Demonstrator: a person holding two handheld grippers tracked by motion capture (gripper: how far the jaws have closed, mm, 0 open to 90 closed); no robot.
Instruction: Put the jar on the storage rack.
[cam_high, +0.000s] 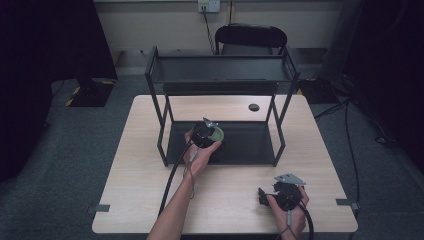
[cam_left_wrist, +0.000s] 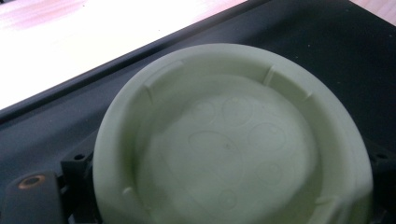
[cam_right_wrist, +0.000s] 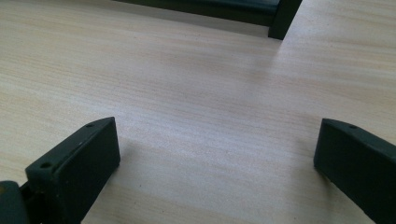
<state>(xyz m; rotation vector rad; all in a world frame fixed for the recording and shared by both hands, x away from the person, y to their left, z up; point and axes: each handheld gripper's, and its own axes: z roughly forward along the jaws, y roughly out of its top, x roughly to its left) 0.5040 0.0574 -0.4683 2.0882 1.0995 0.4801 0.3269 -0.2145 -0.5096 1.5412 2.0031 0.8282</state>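
Pale green bowl (cam_left_wrist: 233, 140), round and shallow, gripped in the left hand-held gripper (cam_high: 209, 133) with its hollow turned toward that gripper's camera; small ribs on the inner wall, faint ring marks on the bottom. No long axis to speak of, being round: open side facing back toward the hand, rim tilted rather than level, base pointing away toward the black lower tray (cam_left_wrist: 327, 42) of the shelf rack (cam_high: 152, 80). Bowl low over that tray, just ahead of the gripper; touching or hovering, cannot tell.

Probably a placing step. Best done by levelling the rim first, lowering until the base sits flat on the tray, then easing the jaws apart without dragging the bowl. Worth keeping clear of the rack's uprights on either side.

Right hand-held gripper (cam_right_wrist: 215, 154) released, jaws wide apart, resting low over the bare wooden surface (cam_right_wrist: 187, 70) near the front edge, well apart from the bowl.
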